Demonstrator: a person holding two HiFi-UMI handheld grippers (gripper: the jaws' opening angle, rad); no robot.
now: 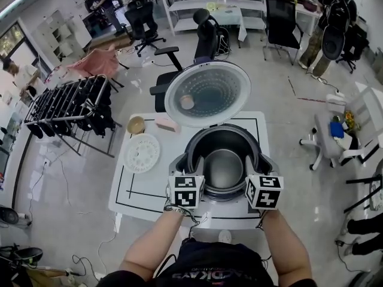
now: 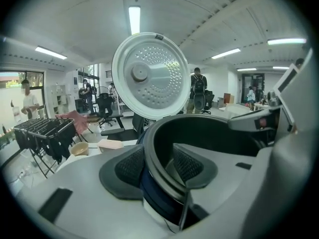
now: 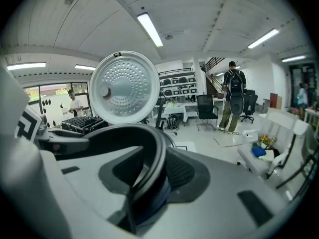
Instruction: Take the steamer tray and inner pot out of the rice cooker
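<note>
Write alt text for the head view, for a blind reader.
The left gripper and right gripper clamp the rim of the inner pot in the open rice cooker on a white table; the steamer tray lies beside it.

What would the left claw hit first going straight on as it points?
The inner pot: its rim already sits between the pads of the left claw, so it would probably just wedge deeper there.

No word or number reads clearly from where I stand. Pale lettering runs across my dark shirt (image 1: 206, 275), too blurred to spell out. My left marker cube (image 1: 185, 191) and right marker cube (image 1: 264, 192) bear only black-and-white square patterns.
</note>
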